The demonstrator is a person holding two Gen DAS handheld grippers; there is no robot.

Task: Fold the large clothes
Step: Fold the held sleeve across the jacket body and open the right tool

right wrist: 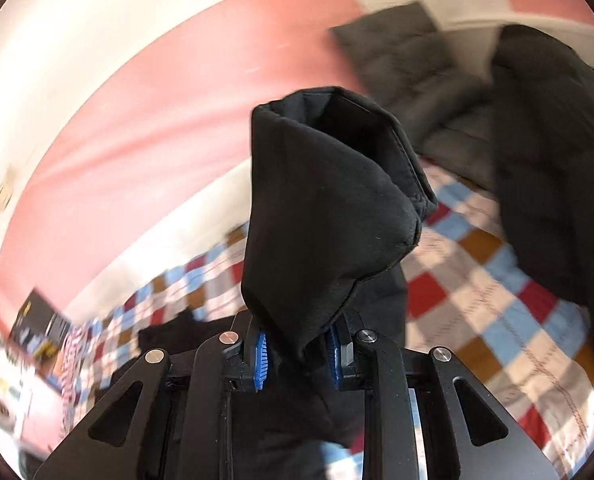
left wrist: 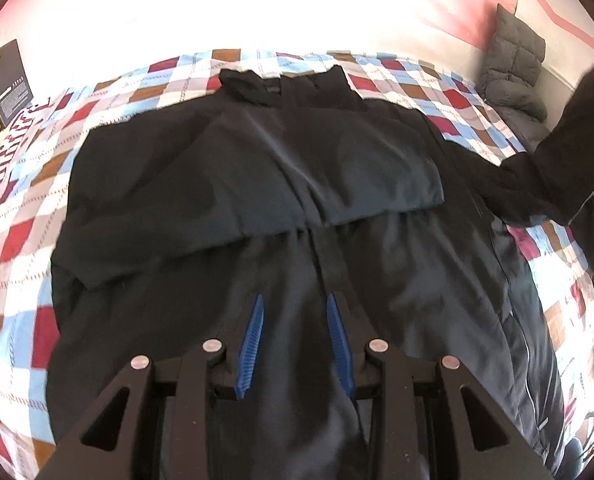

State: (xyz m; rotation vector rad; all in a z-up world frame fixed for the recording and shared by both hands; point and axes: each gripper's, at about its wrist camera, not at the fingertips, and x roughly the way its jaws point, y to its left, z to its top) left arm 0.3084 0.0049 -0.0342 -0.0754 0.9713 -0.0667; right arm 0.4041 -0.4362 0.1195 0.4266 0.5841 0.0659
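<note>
Jacket fabric, black and smooth with a faint sheen, fills the near part of the left wrist view, where the left gripper [left wrist: 295, 300] hangs over the garment's lower half with its 2 ribbed blue fingers [left wrist: 251, 344] apart and nothing between them. The black jacket [left wrist: 257, 184] lies flat and face up on the bed, its body broad and softly rumpled. 1 sleeve is folded across the chest as a wide horizontal band with a slightly curved lower edge. A dark placket runs up the middle to a stand-up collar at the far end. Along the right side a long zip seam curves with the lens.

In the right wrist view the right gripper [right wrist: 297, 354] is clamped on the other sleeve [right wrist: 329, 208]. This cloth looks matte and thick, and the cuff stands up above the blue fingers [right wrist: 260, 356] as a hollow, rounded-square opening with a stitched rim.

Under the jacket is a checked bedsheet [left wrist: 29, 240] of red, light blue, brown and white squares crossed by thin dashed lines. Farther off, a grey quilted cushion [left wrist: 513, 60] leans against the pink and white wall [right wrist: 157, 112], puffy and stitched in panels. Another dark, padded garment [right wrist: 553, 160] is heaped at the right edge. At the far left, black cartons [left wrist: 9, 76] stand by the bed's edge.
</note>
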